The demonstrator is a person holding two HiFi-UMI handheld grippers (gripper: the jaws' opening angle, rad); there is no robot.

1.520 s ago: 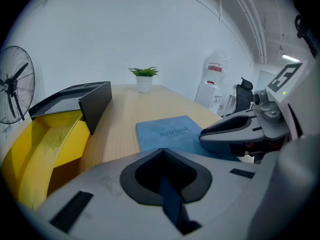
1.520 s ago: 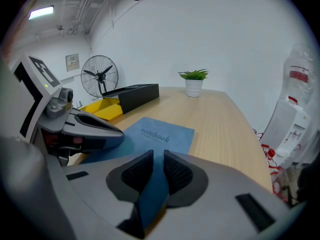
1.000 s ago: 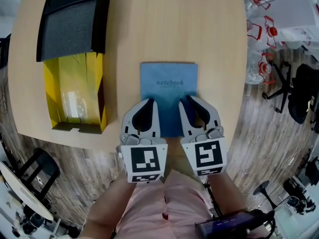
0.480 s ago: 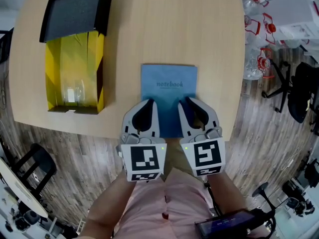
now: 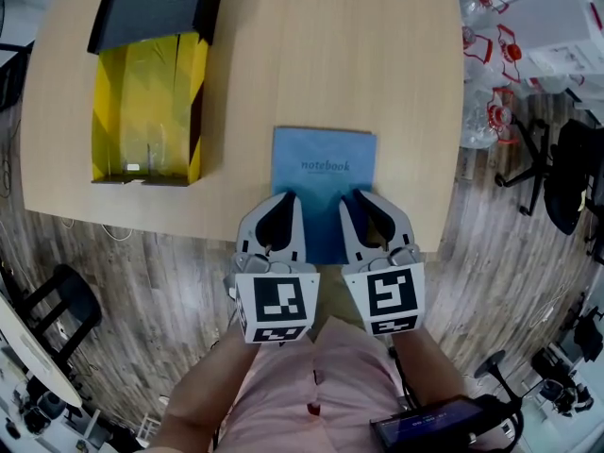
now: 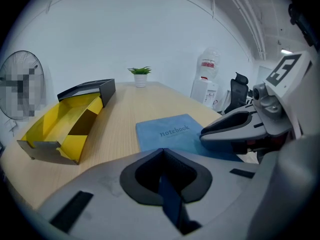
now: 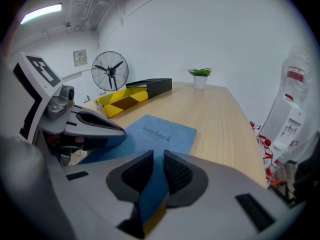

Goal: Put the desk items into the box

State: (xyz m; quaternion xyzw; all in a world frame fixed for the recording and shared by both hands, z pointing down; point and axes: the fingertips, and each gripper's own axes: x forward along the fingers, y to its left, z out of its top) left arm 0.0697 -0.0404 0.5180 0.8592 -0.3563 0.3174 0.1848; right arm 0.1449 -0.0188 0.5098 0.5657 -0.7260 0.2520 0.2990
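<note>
Notebook (image 5: 324, 182): blue, flat on the pale wooden tabletop (image 5: 283, 64), at its near rim | my left tool (image 5: 286, 199) and right tool (image 5: 356, 199): both clamped on its near edge | yellow box (image 5: 146, 102): open, well apart, left | room: plank floor (image 5: 142, 281), fan (image 7: 110, 69), potted plant (image 7: 200, 76)

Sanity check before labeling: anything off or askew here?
Nothing spilled or damaged. The notebook overhangs the near edge of the table, pinched there by the left gripper and right gripper. The yellow box lies open at the left, apart.
</note>
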